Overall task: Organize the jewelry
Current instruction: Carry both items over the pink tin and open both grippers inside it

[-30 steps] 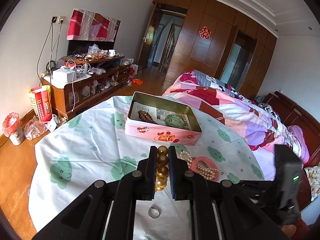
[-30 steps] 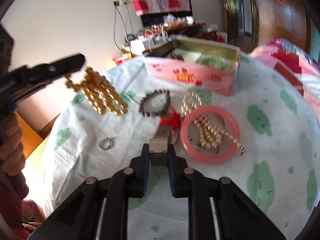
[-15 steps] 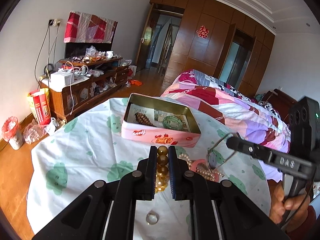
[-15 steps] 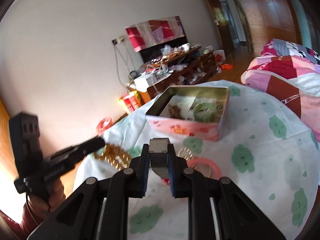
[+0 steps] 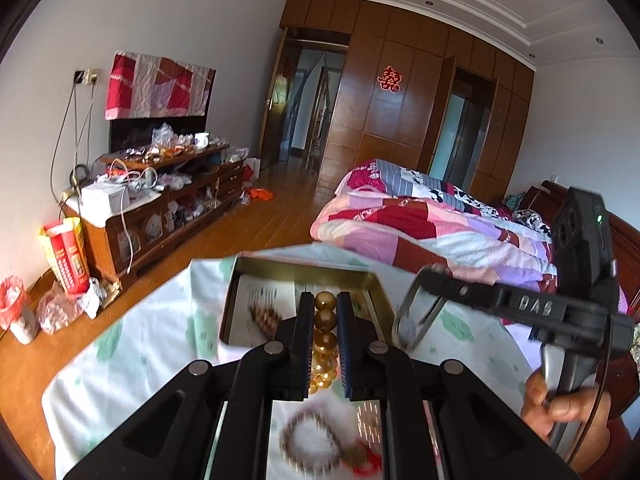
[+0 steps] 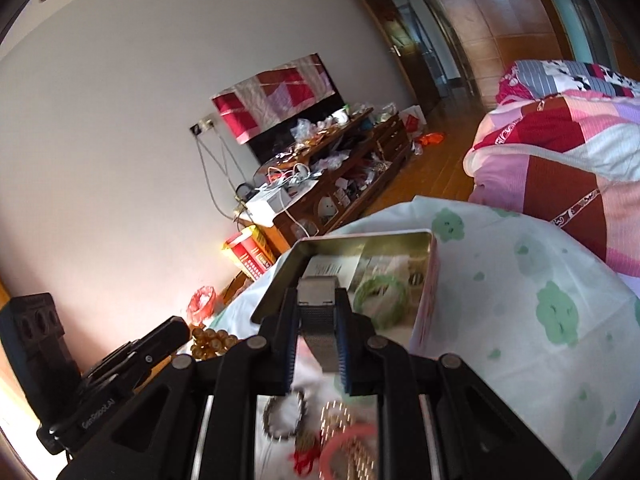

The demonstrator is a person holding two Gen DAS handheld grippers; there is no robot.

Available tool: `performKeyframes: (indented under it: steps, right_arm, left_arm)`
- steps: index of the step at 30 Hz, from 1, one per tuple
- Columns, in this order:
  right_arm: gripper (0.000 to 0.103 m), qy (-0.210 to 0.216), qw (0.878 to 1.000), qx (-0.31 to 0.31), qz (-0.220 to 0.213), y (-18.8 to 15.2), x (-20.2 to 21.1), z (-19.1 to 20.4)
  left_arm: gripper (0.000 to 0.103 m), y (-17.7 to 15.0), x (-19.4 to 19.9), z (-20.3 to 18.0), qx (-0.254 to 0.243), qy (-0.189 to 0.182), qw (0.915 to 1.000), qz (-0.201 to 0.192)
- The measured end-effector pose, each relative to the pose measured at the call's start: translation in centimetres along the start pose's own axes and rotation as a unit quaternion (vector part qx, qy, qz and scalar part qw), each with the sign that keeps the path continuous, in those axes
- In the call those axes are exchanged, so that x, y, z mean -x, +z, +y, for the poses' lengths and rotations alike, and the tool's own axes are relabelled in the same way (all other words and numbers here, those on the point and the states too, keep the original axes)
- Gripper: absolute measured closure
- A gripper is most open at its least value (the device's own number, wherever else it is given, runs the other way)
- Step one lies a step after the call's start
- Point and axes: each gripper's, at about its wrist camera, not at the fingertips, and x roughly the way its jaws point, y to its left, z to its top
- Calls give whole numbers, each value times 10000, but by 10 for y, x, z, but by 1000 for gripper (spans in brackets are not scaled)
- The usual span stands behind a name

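My left gripper (image 5: pixel 325 312) is shut on a golden bead bracelet (image 5: pixel 325 340) and holds it in the air at the near edge of the open pink tin (image 5: pixel 360 276). My right gripper (image 6: pixel 316 312) is shut on a silver mesh watch band (image 6: pixel 318 320), raised over the near side of the tin (image 6: pixel 424 280). In the left wrist view the right gripper (image 5: pixel 416 300) shows at right with the band hanging. A green bangle (image 6: pixel 380 300) and a brown bead bracelet (image 5: pixel 264 318) lie in the tin.
On the green-patterned white cloth (image 6: pixel 540 300) below lie a dark bead bracelet (image 5: pixel 312 444), a pink bangle (image 6: pixel 344 440), pearls and a red tassel. A quilted bed (image 5: pixel 432 220) is at right, a cluttered wooden cabinet (image 5: pixel 160 200) at left.
Both grippers have risen and moved forward toward the tin, each carrying its piece. The right gripper lifted the watch band off the cloth.
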Motion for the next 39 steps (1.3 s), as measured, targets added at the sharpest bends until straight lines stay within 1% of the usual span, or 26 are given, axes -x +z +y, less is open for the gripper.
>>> performKeyframes:
  steps: [2, 4, 8, 11, 14, 16, 19, 21, 22, 23, 24, 25, 26, 27, 29, 31, 33, 39]
  right_arm:
    - [83, 35, 9999, -102, 42, 6, -13, -5]
    - [83, -18, 9998, -144, 106, 9, -28, -9]
    - [83, -209, 9989, -193, 364, 5, -55, -20]
    - [83, -264, 9980, -252, 526, 2, -70, -27]
    - [83, -394, 9974, -209, 574, 0, -79, -32]
    - [83, -512, 9968, -154, 590, -1, -83, -34]
    - [80, -613, 9967, -142, 514, -2, -87, -40]
    - [68, -641, 9969, -129, 440, -1, -84, -43]
    - [49, -624, 9973, -150, 369, -1, -82, -43]
    - [36, -619, 9975, -164, 292, 0, -79, -44]
    - [35, -615, 9979, -171, 83, 0, -70, -45]
    - [35, -660, 9977, -155, -14, 1, -67, -45]
    - [35, -741, 9971, -119, -135, 3, -62, -44]
    - [35, -871, 9957, -81, -307, 4, -54, -44]
    - [35, -1029, 9936, -75, -467, 5, -47, -45]
    - [35, -1207, 9910, -101, -567, 6, -44, -47]
    - [35, -1400, 9881, -136, -622, 6, -42, -50]
    - [31, -1581, 9850, -156, -668, 7, -40, -52]
  left_arm:
    - [93, 7, -14, 2, -27, -41, 10000, -22]
    - [93, 11, -31, 4, -70, -18, 10000, 13]
    - [93, 4, -67, 11, -165, 105, 9994, 273]
    - [93, -1, -87, 16, -111, 197, 9987, 467]
    - [93, -6, -98, 18, -90, 286, 9979, 580]
    - [93, -7, -104, 17, -127, 422, 9970, 635]
    - [93, -13, -110, 16, -196, 572, 9958, 688]
    - [92, -16, -116, 16, -254, 605, 9942, 852]
    - [92, -18, -118, 17, -271, 600, 9936, 922]
    - [90, -19, -120, 16, -289, 608, 9929, 981]
    - [86, -20, -120, 15, -326, 636, 9923, 1012]
    - [83, -21, -119, 14, -366, 681, 9920, 1002]
    - [73, -21, -118, 14, -397, 739, 9918, 959]
    - [58, -21, -116, 13, -409, 797, 9920, 884]
    - [42, -20, -111, 13, -385, 848, 9930, 730]
    - [40, -17, -105, 15, -338, 853, 9943, 536]
    - [40, -15, -102, 18, -258, 861, 9949, 452]
    - [40, -13, -100, 27, -43, 936, 9943, 506]
